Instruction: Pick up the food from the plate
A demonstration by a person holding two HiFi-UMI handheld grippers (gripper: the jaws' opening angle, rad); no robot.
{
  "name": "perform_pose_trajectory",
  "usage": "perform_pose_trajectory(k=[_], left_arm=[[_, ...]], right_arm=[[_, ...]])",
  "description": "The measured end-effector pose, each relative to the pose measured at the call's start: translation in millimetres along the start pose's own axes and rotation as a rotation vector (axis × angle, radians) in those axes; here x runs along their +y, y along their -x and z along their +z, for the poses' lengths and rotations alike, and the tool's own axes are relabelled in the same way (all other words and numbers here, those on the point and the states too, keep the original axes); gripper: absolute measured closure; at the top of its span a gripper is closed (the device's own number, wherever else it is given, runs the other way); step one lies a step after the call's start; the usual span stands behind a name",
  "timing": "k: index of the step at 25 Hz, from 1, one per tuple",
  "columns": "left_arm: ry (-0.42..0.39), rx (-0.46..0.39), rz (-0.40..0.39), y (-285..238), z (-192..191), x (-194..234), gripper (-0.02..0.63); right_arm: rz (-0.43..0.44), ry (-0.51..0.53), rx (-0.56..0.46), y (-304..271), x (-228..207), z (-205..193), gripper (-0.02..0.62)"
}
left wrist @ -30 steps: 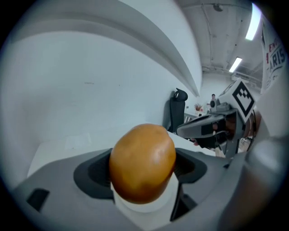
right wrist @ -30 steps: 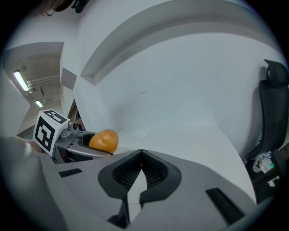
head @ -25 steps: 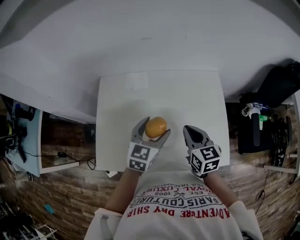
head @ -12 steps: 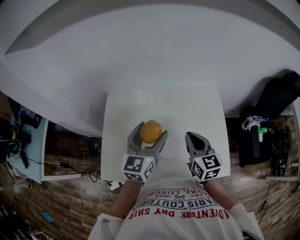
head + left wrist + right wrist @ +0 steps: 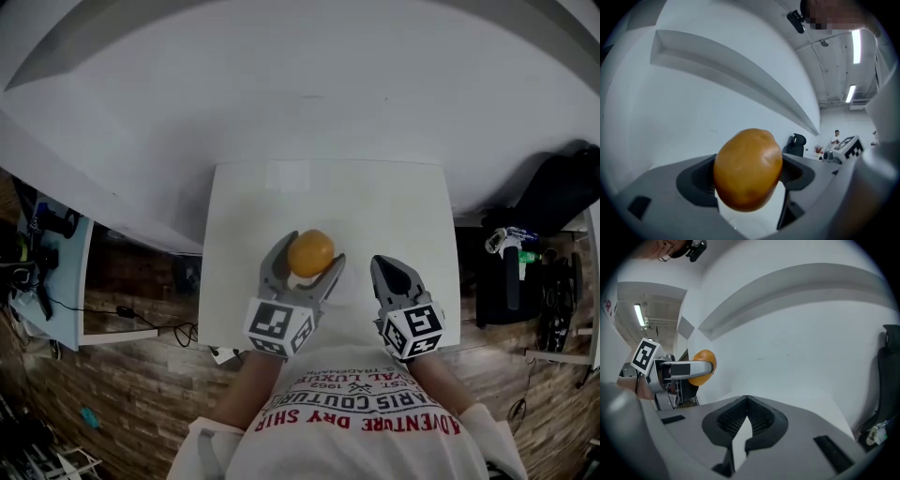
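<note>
A round orange-brown piece of food [image 5: 310, 253] hangs above the white table [image 5: 375, 202], clamped between the jaws of my left gripper [image 5: 307, 261]. In the left gripper view the food [image 5: 748, 169] fills the space between both pads. The right gripper view shows it from the side [image 5: 704, 365], held up in the left gripper [image 5: 683, 370]. My right gripper [image 5: 392, 275] hovers beside it to the right, jaws pressed together with nothing between them [image 5: 746, 404]. No plate shows in any view.
The small white table stands against a white wall. A black bag [image 5: 562, 187] and cluttered items [image 5: 516, 258] lie on the floor at the right. A blue shelf with cables [image 5: 42, 272] is at the left. The person's printed shirt [image 5: 361, 412] fills the bottom.
The left gripper with the food has shifted slightly right and nearer. The head view has tilted a little. The right gripper has hardly moved.
</note>
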State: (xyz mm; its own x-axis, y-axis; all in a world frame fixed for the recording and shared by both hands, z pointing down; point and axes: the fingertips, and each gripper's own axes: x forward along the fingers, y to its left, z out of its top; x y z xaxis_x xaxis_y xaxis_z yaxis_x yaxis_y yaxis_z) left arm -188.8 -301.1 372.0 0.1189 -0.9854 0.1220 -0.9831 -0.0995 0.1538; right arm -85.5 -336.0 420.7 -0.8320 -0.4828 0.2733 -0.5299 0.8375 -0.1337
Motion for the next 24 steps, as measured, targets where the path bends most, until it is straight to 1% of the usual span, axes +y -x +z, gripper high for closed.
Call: perform_pose_trajectory(k=[6,13,24], left_arm=[[-0.020,0.034,0.006,-1.0,-6.4,-0.3,0.218],[-0.008,0.048,0.002,-1.0,-12.4,-3.2,0.218],[0.012,0.076,0.019,-2.2,-21.7,-1.3,0.218]], right_arm=[[-0.019,0.003,-0.015,3.2,-1.1,2.5,0.583],[-0.025,0.000,-0.004,2.3,1.9,-1.2,0.583],[-0.028,0.012,0.004,1.8,-0.2,-3.6,0.583]])
